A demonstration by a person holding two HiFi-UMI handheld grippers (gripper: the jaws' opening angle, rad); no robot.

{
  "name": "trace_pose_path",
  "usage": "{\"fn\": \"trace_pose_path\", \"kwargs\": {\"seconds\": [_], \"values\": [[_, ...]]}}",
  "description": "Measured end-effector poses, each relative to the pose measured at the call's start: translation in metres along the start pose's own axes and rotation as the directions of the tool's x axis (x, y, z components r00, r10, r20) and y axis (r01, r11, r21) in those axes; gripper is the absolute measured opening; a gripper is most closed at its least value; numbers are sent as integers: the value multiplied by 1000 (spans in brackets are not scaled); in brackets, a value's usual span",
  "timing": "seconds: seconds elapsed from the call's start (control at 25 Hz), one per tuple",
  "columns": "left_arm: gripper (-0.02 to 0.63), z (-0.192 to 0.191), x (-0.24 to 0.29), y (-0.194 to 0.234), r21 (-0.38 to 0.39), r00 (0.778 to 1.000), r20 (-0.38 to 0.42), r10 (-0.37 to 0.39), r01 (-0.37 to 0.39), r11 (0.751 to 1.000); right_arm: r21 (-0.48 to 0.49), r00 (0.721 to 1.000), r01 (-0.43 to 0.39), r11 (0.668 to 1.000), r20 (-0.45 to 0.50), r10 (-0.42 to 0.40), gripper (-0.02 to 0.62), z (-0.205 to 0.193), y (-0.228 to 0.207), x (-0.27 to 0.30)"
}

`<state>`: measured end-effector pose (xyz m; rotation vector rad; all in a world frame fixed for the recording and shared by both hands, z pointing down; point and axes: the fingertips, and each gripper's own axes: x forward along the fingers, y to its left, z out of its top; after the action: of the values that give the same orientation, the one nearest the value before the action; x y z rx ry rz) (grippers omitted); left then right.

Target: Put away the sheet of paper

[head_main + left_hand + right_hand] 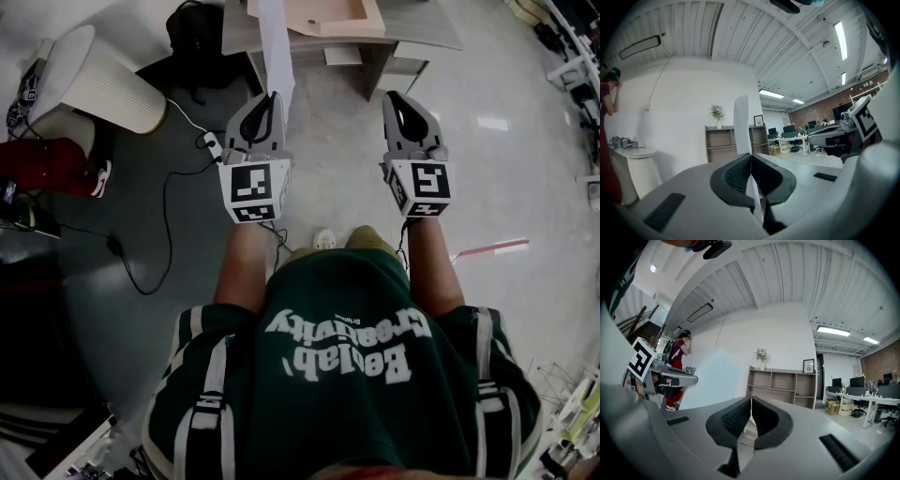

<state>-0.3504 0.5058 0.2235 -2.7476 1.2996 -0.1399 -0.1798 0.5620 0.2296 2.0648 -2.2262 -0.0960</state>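
Note:
The sheet of paper (276, 47) is white and stands on edge as a narrow strip rising from my left gripper (272, 101), which is shut on its lower end. In the left gripper view the sheet (742, 123) runs straight up from the closed pads of that gripper (751, 161). My right gripper (397, 101) is held level with the left one, a hand's width to its right, and shut; its view shows the gripper (750, 408) with jaws together and nothing held. Both grippers are held out in front of the person's chest, above the floor.
A desk (422, 28) with a shallow wooden tray (328, 17) stands just ahead. At the left are a white ribbed cylinder (108, 82), cables (169, 202) on the floor and a person in red (42, 164). A shelf unit (783, 387) stands by the far wall.

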Motion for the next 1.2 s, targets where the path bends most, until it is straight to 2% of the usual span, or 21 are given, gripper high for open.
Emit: {"fn": "trace_pose_path", "kwargs": {"seconds": [0.32,0.64,1.2], "values": [[18,-3,14,5,-1,1000,-5,-3,3,1000,7,1000,9,1000,-11,-9,37,-7,-9,12],[18,-10,55,17,6,1000,-25,3,-3,1000,18,1000,-1,1000,-11,2,37,-14,-28,57],[18,-7,209,45,18,998,-54,35,-34,999,32,999,-37,999,-20,38,37,-23,-116,194]]}}
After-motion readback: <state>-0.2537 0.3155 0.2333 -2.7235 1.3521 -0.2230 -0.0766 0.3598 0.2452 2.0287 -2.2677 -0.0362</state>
